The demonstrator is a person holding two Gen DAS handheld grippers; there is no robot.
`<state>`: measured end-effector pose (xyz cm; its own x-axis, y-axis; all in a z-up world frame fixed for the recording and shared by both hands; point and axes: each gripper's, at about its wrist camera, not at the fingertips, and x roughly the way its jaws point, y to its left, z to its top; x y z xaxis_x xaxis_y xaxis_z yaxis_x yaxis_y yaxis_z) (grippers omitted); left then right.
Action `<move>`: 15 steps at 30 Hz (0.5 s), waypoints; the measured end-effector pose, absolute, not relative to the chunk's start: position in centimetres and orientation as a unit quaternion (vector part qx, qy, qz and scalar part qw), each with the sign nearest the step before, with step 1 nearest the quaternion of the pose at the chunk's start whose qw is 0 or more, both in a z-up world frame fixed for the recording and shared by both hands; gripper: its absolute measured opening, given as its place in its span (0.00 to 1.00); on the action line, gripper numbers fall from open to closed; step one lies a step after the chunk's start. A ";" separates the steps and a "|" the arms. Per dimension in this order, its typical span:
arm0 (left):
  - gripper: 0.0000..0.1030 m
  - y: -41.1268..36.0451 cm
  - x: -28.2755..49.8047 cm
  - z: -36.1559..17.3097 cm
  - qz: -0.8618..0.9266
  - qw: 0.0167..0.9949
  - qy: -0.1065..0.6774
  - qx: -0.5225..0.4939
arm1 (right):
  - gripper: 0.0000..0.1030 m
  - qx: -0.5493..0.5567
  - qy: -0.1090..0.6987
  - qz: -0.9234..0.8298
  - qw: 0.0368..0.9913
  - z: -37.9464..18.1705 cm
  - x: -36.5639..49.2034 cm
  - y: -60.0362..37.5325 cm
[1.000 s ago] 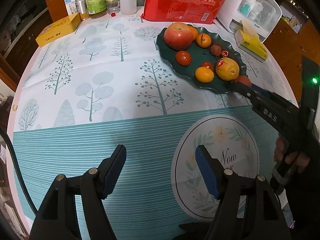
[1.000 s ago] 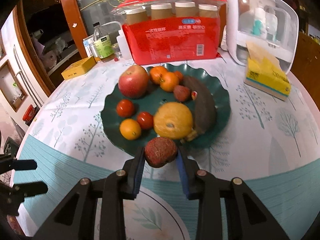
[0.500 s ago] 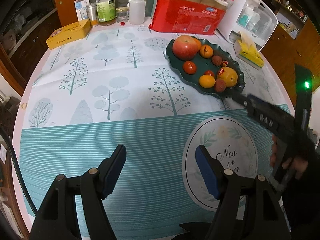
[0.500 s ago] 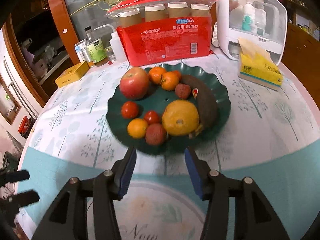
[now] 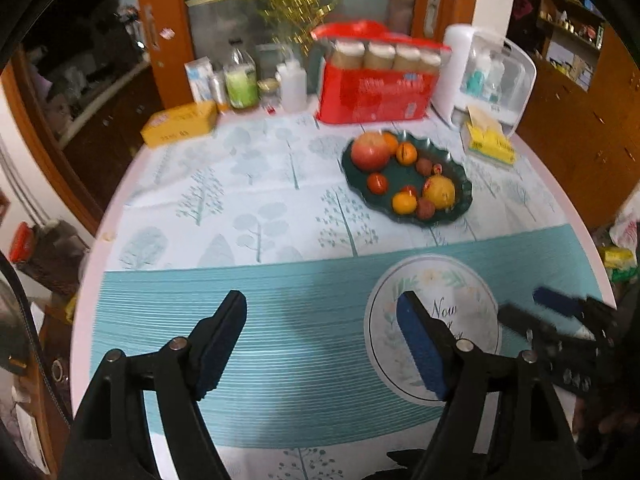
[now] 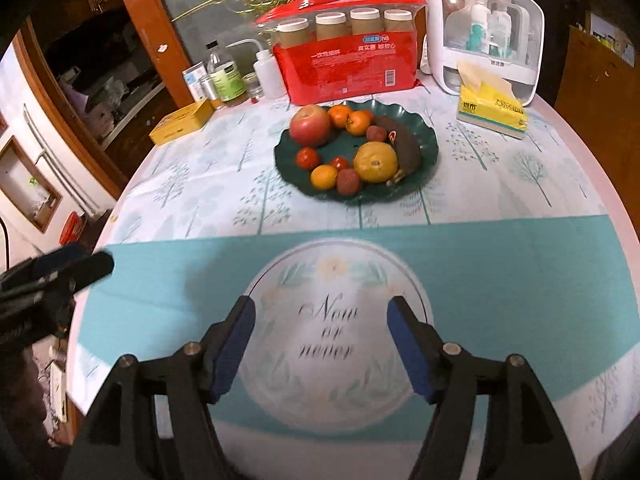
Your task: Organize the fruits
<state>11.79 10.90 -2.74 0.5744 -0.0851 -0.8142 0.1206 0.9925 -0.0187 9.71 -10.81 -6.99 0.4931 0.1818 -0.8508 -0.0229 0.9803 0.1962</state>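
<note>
My two wrist cameras are looking forward across the table [image 6: 520, 248] from its near edge. Both are sharing the far fruit plate [image 5: 462, 184] [image 6: 426, 160].

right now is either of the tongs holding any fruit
No. Both the left tongs and right tongs are open and empty; the fruit sits on the green plate.

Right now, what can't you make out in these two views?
- Left wrist view: banana out of sight behind the yellow fruit; whole frame motion-blurred.
- Red pack: print unreadable there.
- Right wrist view: plate floor under the fruit hidden.
- Left gripper: blurred, cut by left edge.
</note>
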 end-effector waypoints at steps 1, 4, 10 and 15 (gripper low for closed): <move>0.76 10.7 11.3 -2.0 -0.052 0.890 0.452 0.018 | 0.69 0.080 0.505 0.068 0.857 -6.4 9.2 -10.8; 0.79 10.1 10.0 0.0 -0.031 0.895 0.445 0.012 | 0.73 0.067 0.510 0.092 0.853 -4.6 7.6 -10.6; 0.84 7.7 5.6 3.3 -0.017 0.901 0.433 -0.005 | 0.75 0.052 0.517 0.104 0.848 -0.7 3.5 -11.8; 0.86 5.5 1.1 4.5 -0.006 0.906 0.424 0.003 | 0.81 0.059 0.540 0.098 0.834 0.7 0.0 -13.6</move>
<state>1.11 5.52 4.46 0.6410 -0.0085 -0.7675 0.0130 0.9999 -0.0002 0.05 -13.61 0.66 0.3980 0.2268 -0.8889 -0.0995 0.9739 0.2039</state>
